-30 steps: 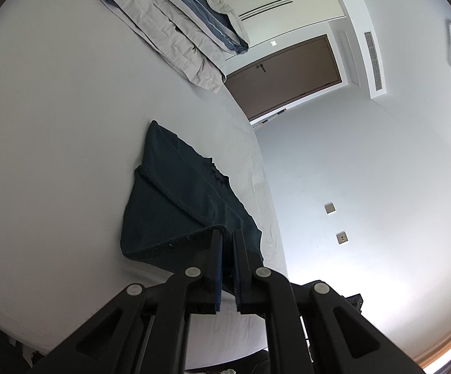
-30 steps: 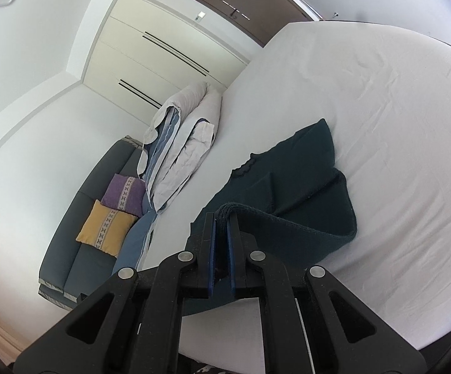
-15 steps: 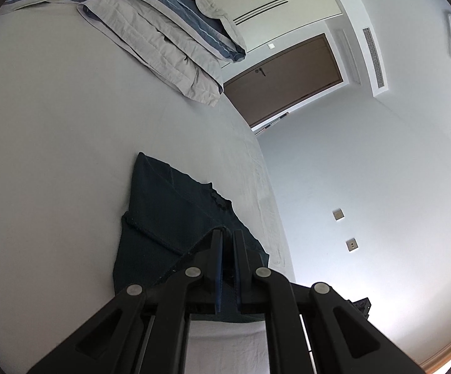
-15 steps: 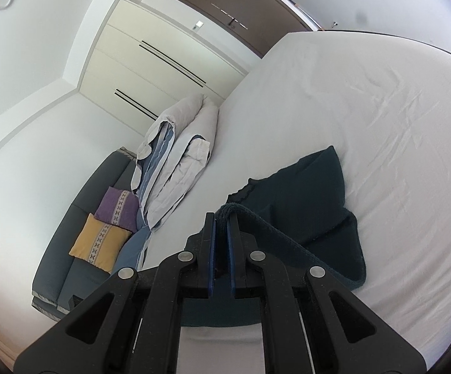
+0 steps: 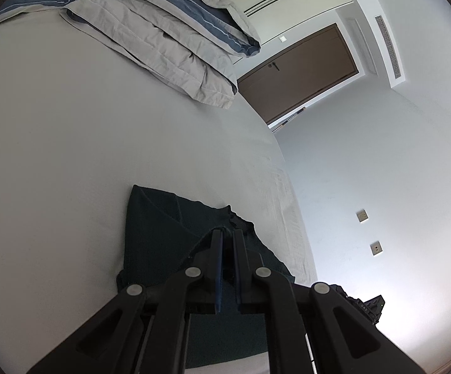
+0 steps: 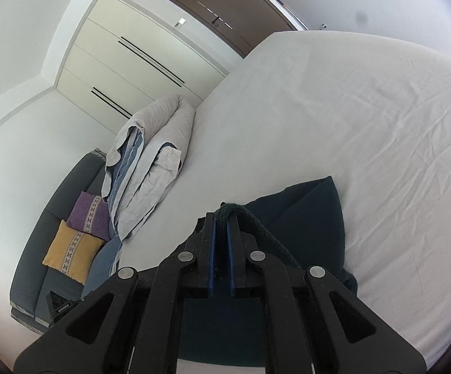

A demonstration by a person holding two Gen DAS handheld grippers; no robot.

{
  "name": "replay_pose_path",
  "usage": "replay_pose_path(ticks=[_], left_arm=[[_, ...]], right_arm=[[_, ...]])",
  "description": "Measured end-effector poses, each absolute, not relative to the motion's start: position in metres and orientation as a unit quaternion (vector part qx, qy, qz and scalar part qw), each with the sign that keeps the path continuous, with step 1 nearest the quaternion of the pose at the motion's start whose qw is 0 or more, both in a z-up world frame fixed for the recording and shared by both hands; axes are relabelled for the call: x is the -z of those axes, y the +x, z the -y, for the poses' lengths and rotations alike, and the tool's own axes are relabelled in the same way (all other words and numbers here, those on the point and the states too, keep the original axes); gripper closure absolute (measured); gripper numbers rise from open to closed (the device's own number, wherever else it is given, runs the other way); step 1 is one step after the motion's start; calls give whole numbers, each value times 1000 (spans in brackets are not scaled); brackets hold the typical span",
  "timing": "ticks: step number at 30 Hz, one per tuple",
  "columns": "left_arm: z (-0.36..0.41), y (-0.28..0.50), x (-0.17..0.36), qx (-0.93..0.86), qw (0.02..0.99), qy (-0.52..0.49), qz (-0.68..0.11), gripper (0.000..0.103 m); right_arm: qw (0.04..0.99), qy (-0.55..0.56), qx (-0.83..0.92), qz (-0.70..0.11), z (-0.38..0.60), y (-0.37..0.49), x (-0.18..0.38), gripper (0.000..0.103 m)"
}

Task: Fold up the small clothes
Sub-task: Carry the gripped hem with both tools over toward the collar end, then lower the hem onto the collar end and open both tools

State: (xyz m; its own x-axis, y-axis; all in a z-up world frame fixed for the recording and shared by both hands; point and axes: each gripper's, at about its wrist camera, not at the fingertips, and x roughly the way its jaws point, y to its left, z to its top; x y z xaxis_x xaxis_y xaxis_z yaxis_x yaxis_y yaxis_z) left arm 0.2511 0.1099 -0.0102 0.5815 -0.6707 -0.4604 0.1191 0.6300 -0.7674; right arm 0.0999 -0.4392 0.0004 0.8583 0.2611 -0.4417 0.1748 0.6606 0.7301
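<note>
Garment: a small dark teal knitted garment (image 5: 153, 237), lying on the white bed sheet (image 5: 69, 155) near the bed's close edge, part flat and part lifted.
My left gripper: my left gripper (image 5: 228, 233) is clamped on one edge of the cloth; the pads are pressed together with the fabric pinched at their tips.
My right gripper: my right gripper (image 6: 220, 218) is clamped too, on a thick rolled hem (image 6: 231, 209) that bulges out just past the pad tips and trails off to the right of the jaws.
Which way the cloth lies: in both wrist views the free, flat part of the garment spreads ahead of the tips, away from me and toward the folded grey and blue duvet (image 5: 163, 40) at the far end.
Long axis: I judge the edge held between my two grippers runs across the bed, with the garment's body reaching forward from it.
Nearer hand: neither; both hold the same near edge.
What the next move turns on: I judge the held edge has to travel forward over the flat part, both grippers level with each other, so the fold lands square.
Risk: the hem may sag between my grippers.
</note>
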Motion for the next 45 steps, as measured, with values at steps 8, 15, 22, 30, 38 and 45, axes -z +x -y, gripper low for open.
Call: replay_pose_path(ticks=[8, 15, 22, 30, 38, 45], left_arm=[[-94, 308, 32, 220, 815, -352, -404, 97], [-79, 356, 59, 197, 813, -345, -425, 97], [-72, 398, 98, 161, 808, -342, -451, 97], [-75, 413, 128, 133, 802, -344, -469, 94], [-87, 404, 114, 149, 794, -375, -454, 59], [-85, 347, 84, 176, 819, -340, -427, 49]], right_arm=[[862, 418, 11, -286, 455, 169, 34, 98], [852, 417, 42, -315, 468, 233, 73, 98], [834, 424, 76, -344, 481, 287, 120, 98], [814, 448, 87, -359, 488, 310, 169, 96], [820, 463, 126, -312, 496, 287, 156, 41], [863, 343, 105, -356, 451, 270, 127, 44]])
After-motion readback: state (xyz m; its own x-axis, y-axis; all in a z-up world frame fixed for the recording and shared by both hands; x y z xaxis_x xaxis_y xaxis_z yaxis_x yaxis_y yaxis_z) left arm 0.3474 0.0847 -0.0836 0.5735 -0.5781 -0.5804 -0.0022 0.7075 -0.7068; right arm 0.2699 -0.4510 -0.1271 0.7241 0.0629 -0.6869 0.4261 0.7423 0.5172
